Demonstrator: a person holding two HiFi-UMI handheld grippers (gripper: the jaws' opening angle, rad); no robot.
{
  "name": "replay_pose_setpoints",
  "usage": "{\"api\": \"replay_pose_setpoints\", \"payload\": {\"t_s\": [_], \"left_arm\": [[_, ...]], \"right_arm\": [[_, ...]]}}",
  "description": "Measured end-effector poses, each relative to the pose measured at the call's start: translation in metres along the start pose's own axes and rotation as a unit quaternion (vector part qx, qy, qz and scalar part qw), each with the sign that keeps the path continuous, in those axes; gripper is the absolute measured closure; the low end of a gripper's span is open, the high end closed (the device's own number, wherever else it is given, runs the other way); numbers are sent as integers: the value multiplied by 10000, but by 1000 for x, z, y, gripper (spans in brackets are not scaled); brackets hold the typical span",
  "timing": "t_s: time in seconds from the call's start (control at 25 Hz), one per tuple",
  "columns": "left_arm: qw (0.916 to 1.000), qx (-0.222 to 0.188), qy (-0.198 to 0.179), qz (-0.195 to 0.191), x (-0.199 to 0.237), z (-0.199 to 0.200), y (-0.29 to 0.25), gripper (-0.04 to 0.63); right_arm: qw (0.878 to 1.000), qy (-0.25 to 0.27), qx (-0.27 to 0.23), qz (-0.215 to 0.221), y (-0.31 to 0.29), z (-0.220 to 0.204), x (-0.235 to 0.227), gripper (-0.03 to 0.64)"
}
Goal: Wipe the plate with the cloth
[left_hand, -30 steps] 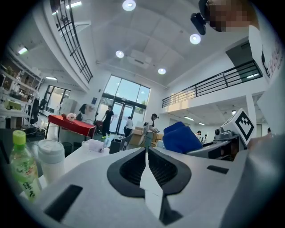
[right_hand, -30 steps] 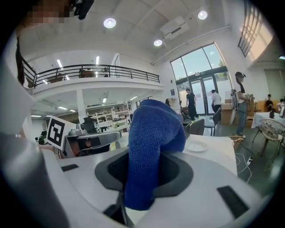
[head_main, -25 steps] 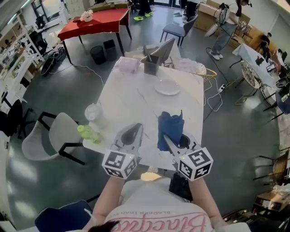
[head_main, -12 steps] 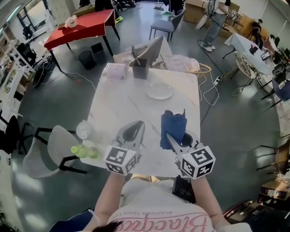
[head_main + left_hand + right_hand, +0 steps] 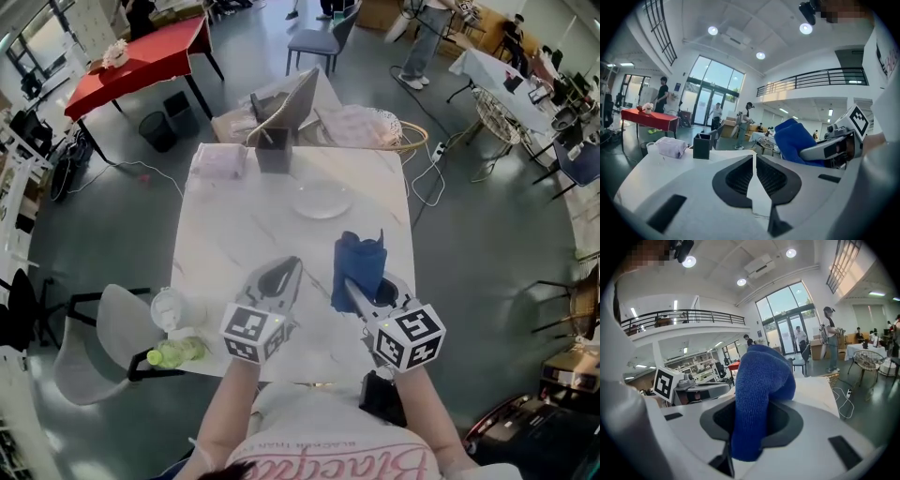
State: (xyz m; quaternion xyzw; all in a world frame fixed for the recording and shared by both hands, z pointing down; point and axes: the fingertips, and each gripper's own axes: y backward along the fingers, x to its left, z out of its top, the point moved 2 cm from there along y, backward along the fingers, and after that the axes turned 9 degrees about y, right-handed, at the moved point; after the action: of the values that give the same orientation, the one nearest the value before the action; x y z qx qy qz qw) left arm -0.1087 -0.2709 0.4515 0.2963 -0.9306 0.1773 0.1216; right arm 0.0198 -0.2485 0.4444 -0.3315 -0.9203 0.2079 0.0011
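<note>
Both grippers now sit nearer the plate [image 5: 322,199] at upper centre of the worktop [image 5: 234,234], though well apart. The right gripper [image 5: 356,289] fingers clamp the blue cloth [image 5: 360,261]; the left gripper [image 5: 279,274] fingers are closed, empty. Wiping hasn't started.

High and low
Head view looks down on the bench [image 5: 234,246] — gripper views skim it, sharing the cloth [image 5: 759,390].
</note>
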Motion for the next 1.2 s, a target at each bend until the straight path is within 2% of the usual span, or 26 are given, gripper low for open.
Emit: {"api": "replay_pose_setpoints", "payload": {"t_s": [0.28, 0.52, 0.72, 0.84, 1.04, 1.2], "left_arm": [[9984, 278, 494, 8, 46, -14, -42, 575], [9958, 502, 760, 33, 82, -18, -67, 575], [9920, 752, 1007, -91, 110, -23, -96, 574], [9872, 918, 1301, -120, 127, -28, -112, 572], [9784, 1194, 1679, -155, 152, -40, -137, 484], [9678, 1338, 2130, -139, 169, -52, -157, 477]], "right_arm": [[9995, -130, 256, -138, -40, -9, -26, 502], [9990, -134, 390, -160, -74, -11, -44, 502], [9983, -88, 557, -139, -107, -18, -63, 502], [9976, -96, 668, -147, -124, -24, -74, 502], [9963, -44, 821, -253, -152, -32, -96, 502], [9952, -15, 917, -356, -171, -38, -116, 502]]}}
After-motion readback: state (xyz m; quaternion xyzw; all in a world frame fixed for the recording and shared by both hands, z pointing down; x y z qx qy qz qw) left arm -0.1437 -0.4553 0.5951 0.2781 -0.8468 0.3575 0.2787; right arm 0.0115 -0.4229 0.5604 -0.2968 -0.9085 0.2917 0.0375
